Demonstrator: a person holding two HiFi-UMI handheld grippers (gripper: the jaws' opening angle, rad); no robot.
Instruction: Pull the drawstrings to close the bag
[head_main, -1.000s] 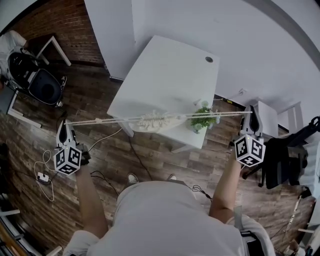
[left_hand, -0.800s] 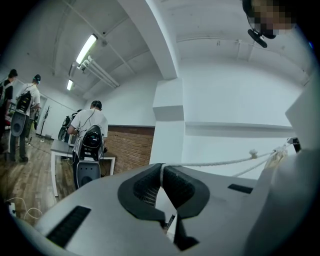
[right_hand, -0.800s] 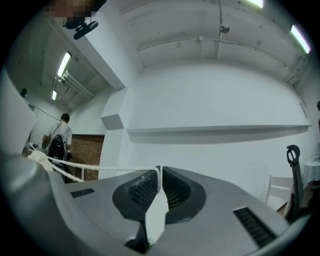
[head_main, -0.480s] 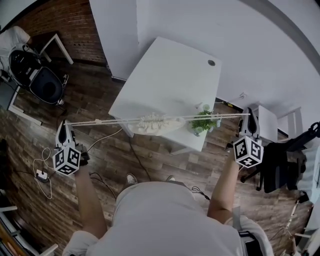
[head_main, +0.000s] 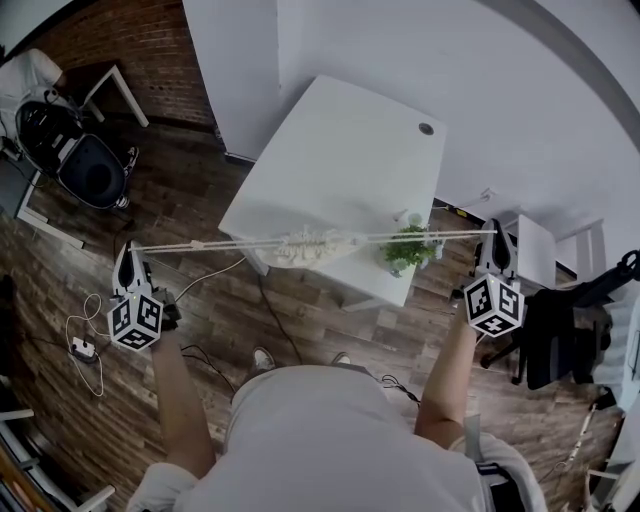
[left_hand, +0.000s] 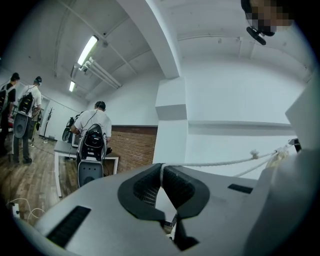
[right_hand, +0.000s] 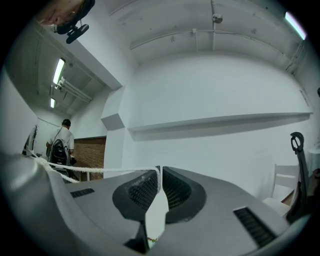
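Note:
A cream cloth bag (head_main: 315, 245), bunched tight at its mouth, hangs at the near edge of the white table (head_main: 340, 160). Its white drawstrings (head_main: 210, 242) run taut to both sides. My left gripper (head_main: 128, 262) is far left over the floor, shut on the left drawstring (left_hand: 220, 161), which leaves between its pads. My right gripper (head_main: 496, 248) is far right, shut on the right drawstring (right_hand: 90, 170), which stretches away to the left. Both grippers (left_hand: 161, 172) (right_hand: 160, 175) point level.
A small green potted plant (head_main: 408, 245) stands at the table's near right corner, next to the bag. Office chairs (head_main: 80, 165) (head_main: 570, 325) sit at left and right. Cables (head_main: 90, 345) lie on the wood floor. People stand in the background of the left gripper view.
None of note: both grippers hold the drawstrings stretched as before; the view has only shifted slightly.

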